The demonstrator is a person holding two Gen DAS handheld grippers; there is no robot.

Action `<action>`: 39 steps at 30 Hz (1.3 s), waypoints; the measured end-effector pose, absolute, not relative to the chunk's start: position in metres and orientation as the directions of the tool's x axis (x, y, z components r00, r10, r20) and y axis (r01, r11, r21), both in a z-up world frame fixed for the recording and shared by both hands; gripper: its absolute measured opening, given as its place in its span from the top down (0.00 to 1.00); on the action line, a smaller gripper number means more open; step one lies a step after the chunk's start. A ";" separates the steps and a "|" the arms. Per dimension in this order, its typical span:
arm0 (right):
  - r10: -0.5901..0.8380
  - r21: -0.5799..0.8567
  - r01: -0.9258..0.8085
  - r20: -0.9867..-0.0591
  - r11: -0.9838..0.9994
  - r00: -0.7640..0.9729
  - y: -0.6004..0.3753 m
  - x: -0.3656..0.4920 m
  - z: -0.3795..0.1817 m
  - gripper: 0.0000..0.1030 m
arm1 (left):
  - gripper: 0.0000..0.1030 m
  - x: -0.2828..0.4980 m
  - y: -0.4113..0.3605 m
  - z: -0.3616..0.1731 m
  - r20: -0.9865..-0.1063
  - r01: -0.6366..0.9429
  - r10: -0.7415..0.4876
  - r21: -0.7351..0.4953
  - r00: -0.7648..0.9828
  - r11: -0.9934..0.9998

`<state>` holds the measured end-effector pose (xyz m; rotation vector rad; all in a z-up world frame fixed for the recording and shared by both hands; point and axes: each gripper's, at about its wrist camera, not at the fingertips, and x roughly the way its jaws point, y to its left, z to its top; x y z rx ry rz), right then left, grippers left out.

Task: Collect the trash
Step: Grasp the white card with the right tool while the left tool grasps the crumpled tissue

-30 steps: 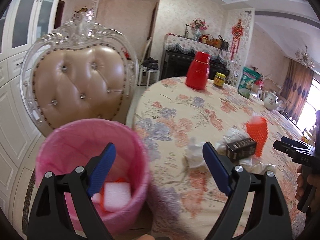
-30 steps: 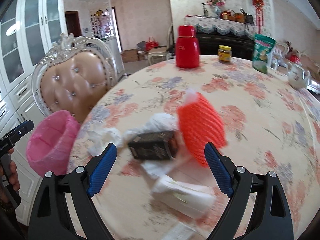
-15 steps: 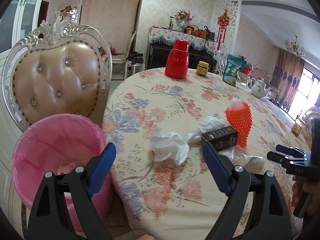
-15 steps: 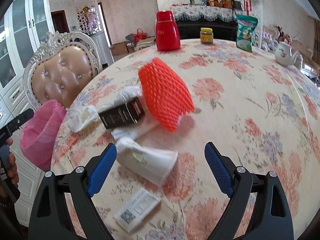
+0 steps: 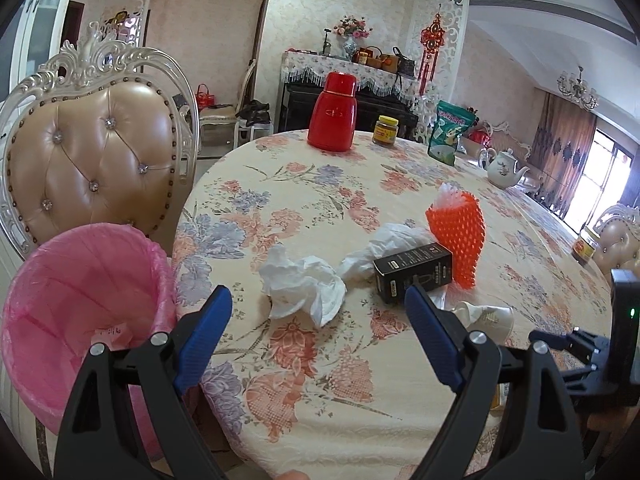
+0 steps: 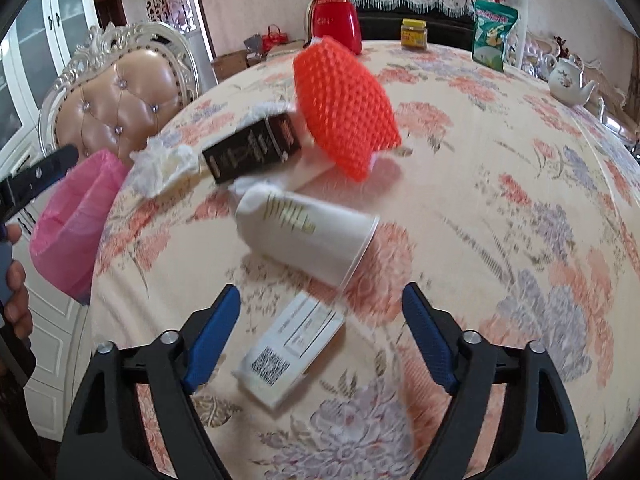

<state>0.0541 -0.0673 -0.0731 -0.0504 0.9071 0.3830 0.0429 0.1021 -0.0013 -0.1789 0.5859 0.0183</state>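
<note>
Paper cup (image 6: 308, 236) (motion-blurred print)

Floral-clothed table (image 5: 320, 360), crumpled tissue (image 5: 304, 288), black box (image 5: 412, 272), perhaps a cup (image 6: 308, 236)

- Red flask (image 5: 333, 112) stands at the far edge of the floral tablecloth (image 5: 312, 360).
- Small yellow-lidded jar (image 5: 385, 130) just right of it.
- Green snack bag (image 5: 452, 132) and white teapot (image 5: 505, 168) further right.
- Tufted chair (image 5: 96, 160) sits left.

Paper cup (image 6: 308, 236) on its side beyond the wide-spread right tool (image 6: 320, 320).
</note>
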 end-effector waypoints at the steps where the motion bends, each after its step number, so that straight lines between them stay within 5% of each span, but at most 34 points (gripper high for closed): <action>1: 0.299 0.121 -0.338 -0.783 0.933 0.545 -0.066 0.052 -0.076 0.29 | 0.17 0.043 0.102 -0.001 -0.551 -0.068 -0.034 -0.164 0.834 0.984; 12: 0.277 0.104 -0.344 -0.818 0.933 0.504 -0.055 0.040 -0.087 0.56 | 0.17 0.046 0.105 -0.013 -0.563 -0.061 -0.053 -0.183 0.825 0.981; 24: 0.290 0.125 -0.341 -0.821 0.932 0.491 -0.055 0.040 -0.089 0.53 | 0.17 0.054 0.101 -0.021 -0.576 -0.049 -0.073 -0.194 0.814 0.980; 30: 0.308 0.127 -0.372 -0.822 0.920 0.479 -0.052 0.041 -0.089 0.69 | 0.17 0.059 0.101 -0.024 -0.584 -0.048 -0.073 -0.188 0.808 0.981; 39: 0.331 0.133 -0.387 -0.796 0.912 0.507 -0.064 0.041 -0.078 0.70 | 0.24 0.080 0.099 -0.038 -0.628 -0.048 -0.072 -0.173 0.774 0.984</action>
